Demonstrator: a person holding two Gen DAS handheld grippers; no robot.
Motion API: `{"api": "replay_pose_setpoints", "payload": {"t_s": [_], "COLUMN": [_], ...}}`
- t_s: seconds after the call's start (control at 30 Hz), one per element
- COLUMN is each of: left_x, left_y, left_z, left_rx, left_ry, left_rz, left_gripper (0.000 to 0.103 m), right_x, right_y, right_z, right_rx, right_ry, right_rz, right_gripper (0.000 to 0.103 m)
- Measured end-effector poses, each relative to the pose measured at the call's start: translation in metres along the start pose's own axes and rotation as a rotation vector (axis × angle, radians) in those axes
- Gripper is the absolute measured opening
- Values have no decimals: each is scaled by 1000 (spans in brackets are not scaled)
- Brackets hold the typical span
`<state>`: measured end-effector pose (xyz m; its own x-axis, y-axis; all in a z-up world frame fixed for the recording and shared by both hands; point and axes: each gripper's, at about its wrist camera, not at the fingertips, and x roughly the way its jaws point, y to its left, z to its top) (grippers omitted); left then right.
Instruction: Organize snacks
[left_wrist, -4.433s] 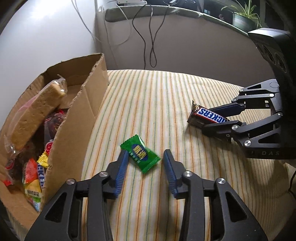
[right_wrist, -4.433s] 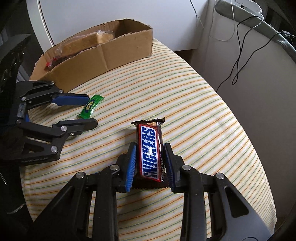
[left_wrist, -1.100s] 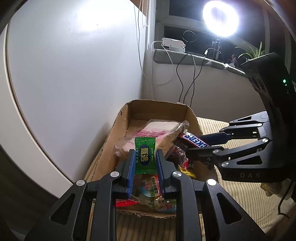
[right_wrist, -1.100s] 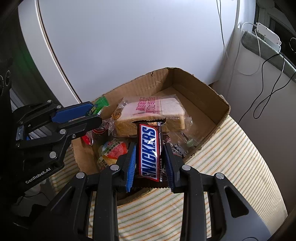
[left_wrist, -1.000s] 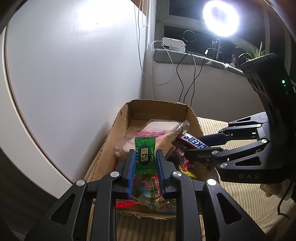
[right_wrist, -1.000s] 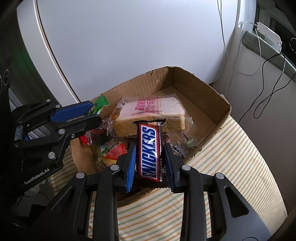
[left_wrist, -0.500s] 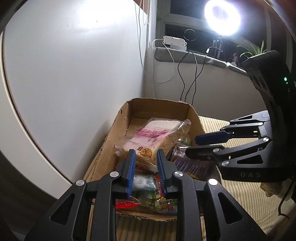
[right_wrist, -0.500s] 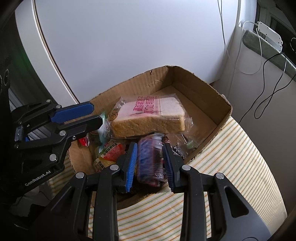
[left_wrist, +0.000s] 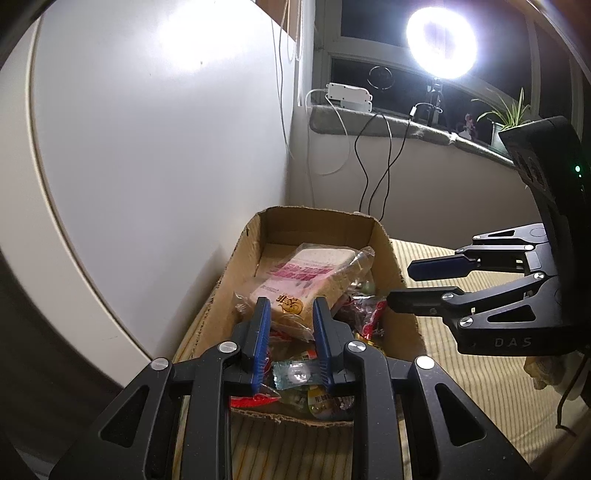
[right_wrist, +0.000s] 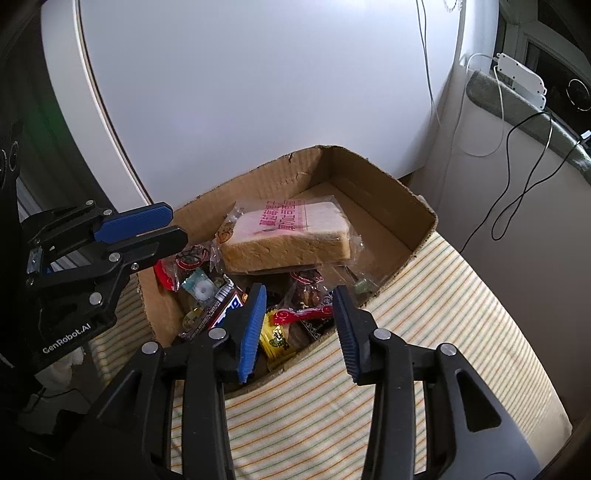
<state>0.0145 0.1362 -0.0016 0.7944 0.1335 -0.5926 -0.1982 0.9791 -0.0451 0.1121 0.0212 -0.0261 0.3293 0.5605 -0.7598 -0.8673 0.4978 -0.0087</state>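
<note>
White wall panel (right_wrist: 258, 92) at the back, striped cloth (right_wrist: 424, 314) covering the surface, windowsill (left_wrist: 406, 129) with cables and a ring light (left_wrist: 441, 40) on the right in the left wrist view.

Left gripper (right_wrist: 168, 225) sits at the left edge of the right wrist view, over the near-left corner of the cardboard box (right_wrist: 384, 206). Its jaws have just been opening; they stand a little apart with nothing between them. In its own camera the blue pads (left_wrist: 260, 343) frame box contents below but press on nothing.

Box is on the cloth against the wall, top open. Inside, left to right in the right wrist view: red wrapper, a mint-type candy in clear wrap (right_wrist: 199, 286), the Snickers bar (right_wrist: 221, 314) lying tilted in the near-left part and partly hidden behind the right gripper's left finger, then a yellow packet (right_wrist: 277, 339) and a red-wrapped piece (right_wrist: 299, 314), with a bagged bread slice (right_wrist: 288, 236) across the middle, on top of the pile. Far end of the box floor is bare cardboard. Green candy: can't pick it out for certain in the pile.

Right gripper (right_wrist: 299, 328) is above the near wall of the box. Its jaws have just been opening; they're moderately apart and empty, with loose snacks visible through the gap.
</note>
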Motion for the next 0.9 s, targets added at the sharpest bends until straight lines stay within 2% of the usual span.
{"api": "replay_pose_setpoints", "payload": {"t_s": [0.03,0.1,0.2,0.27,0.4,0.67,0.9], "left_x": [-3,-8,-17,-23,-38,-62,-68], "left_y": [0,0,0,0,2,-2,-7], "left_z": [0,0,-2,-2,-4,-8,-12], "left_rx": [-1,-1,-2,-5,-18,-17,-17], "left_ry": [-5,-14,-25,-33,-53,-88,-91], "left_rz": [1,4,9,13,18,35,61], "left_gripper": [28,31,34,43,54,66,74], "right_x": [-2,-9,-20,-26,-42,-66,-78], "right_y": [1,3,5,5,6,9,8], "right_z": [-1,-3,-7,-10,-18,-30,-45], "right_rx": [-3,-11,-7,-5,8,35,76], "right_ry": [-5,-26,-48,-62,-96,-149,-170], "right_rz": [-6,-29,-38,-53,-65,-84,-86], "right_gripper": [44,57,63,66,77,89,90]}}
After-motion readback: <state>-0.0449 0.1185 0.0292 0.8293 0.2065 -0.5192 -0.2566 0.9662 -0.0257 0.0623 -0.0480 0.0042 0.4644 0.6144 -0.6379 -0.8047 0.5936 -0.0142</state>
